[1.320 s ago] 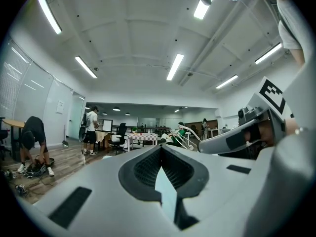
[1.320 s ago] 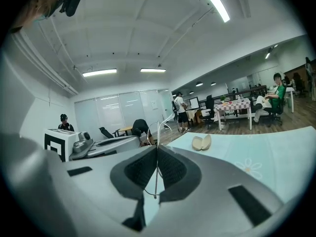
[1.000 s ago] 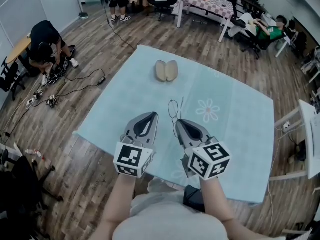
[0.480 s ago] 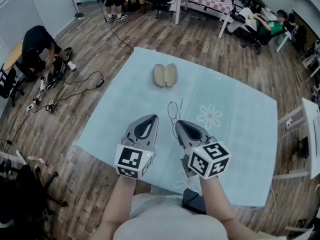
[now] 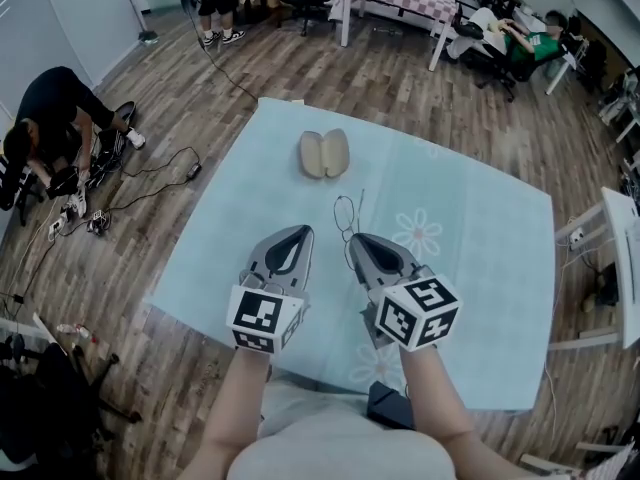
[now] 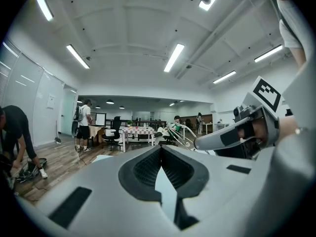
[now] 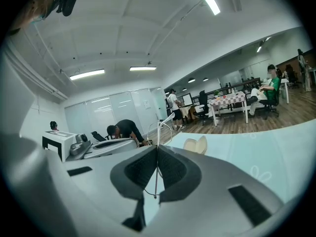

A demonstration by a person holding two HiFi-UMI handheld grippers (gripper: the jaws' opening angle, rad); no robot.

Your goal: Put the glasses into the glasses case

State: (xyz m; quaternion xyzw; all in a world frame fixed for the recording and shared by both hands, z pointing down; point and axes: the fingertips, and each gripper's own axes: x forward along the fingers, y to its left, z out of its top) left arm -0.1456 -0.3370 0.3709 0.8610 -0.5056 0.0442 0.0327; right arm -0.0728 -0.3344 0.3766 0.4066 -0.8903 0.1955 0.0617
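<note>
The right tongs (image 5: pixel 356 240) pinch the thin glasses (image 5: pixel 346 216) over the middle of the desk (image 5: pixel 480 268). The left tongs (image 5: pixel 303 231) are closed on nothing. The open case (image 5: pixel 325 154) lies near the far edge. The next job is probably to carry the glasses there gently.

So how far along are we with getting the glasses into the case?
Done: the glasses are picked up, pinched in the shut right gripper above the table. The glasses case lies open at the far end and looks empty. In hand: the glasses are held well short of the case; the left gripper is shut on nothing. Left: reach the case, set the glasses inside, release.
</note>
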